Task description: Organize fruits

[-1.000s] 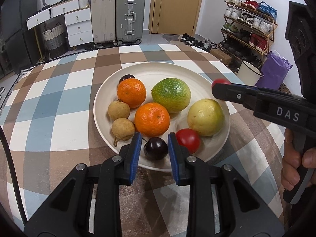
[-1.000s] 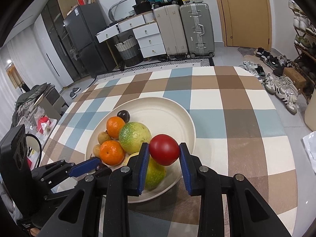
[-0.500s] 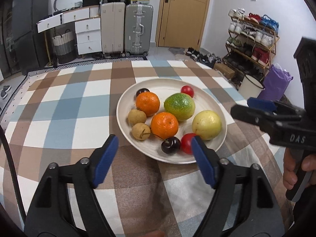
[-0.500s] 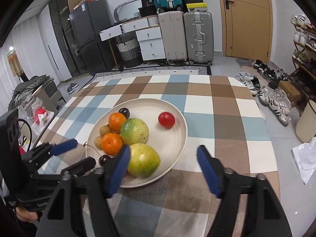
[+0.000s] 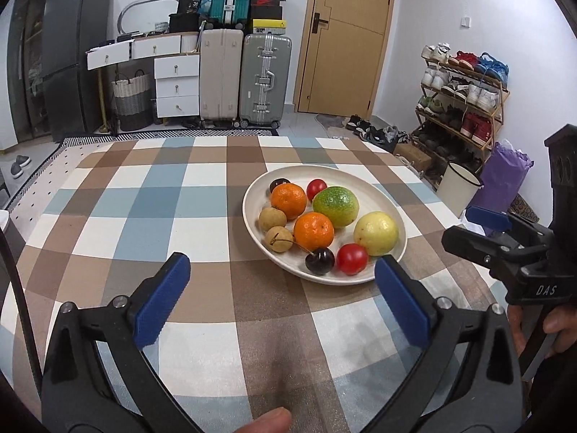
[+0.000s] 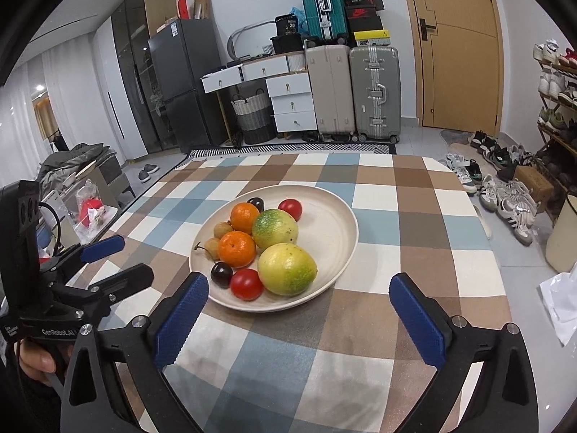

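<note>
**Fruits all on plate, both grippers released**

Fruits now sit together on the round cream plate (image 5: 391,200) on the checked brown-blue-white tablecloth (image 5: 144,198). Since a second ago, the left gripper (image 5: 279,297) dropped the glossy dark cherry (image 5: 319,260); the right gripper (image 6: 299,319) dropped the smooth red tomato (image 6: 290,208) at the far rim. Both are backed off, jaws opening wide, nothing between them. Looks near done. Two dimpled oranges, a speckled green and a yellow fruit, two matte brown longans.
</note>
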`<state>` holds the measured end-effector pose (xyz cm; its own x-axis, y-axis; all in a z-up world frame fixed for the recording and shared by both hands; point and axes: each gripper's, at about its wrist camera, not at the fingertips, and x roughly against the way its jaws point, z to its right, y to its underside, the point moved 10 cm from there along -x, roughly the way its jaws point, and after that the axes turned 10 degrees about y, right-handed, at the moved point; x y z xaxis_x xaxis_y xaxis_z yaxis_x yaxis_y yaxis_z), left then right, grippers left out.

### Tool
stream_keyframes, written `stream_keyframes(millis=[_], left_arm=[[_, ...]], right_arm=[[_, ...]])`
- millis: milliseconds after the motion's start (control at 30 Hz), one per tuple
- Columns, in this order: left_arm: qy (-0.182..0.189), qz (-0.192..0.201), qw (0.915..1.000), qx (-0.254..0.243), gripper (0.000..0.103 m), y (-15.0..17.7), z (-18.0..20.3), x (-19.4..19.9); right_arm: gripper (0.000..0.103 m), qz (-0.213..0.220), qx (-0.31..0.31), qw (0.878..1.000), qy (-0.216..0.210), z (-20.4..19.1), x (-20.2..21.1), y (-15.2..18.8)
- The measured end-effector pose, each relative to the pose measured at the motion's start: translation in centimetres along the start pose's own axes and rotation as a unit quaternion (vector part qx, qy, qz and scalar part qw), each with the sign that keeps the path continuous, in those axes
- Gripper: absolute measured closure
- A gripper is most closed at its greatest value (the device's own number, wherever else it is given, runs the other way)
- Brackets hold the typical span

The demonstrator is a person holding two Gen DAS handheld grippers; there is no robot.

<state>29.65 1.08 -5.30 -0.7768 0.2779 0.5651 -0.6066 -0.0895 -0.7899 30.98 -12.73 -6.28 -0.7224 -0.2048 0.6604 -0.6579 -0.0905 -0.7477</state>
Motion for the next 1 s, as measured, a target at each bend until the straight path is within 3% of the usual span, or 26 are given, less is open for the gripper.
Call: stream_keyframes(millis=[500, 1000], left_arm=[[-0.02, 0.036, 0.999, -0.019, 0.001, 0.9, 0.1, 0.2], [-0.015, 0.043, 0.9987, -0.024, 0.001, 0.9, 0.7, -0.4]], right_arm=[[0.001, 0.055, -0.004, 0.998, -0.016, -0.3, 1.3, 1.8], [0.001, 0.09, -0.005, 0.996, -0.01, -0.3, 1.8, 1.2]])
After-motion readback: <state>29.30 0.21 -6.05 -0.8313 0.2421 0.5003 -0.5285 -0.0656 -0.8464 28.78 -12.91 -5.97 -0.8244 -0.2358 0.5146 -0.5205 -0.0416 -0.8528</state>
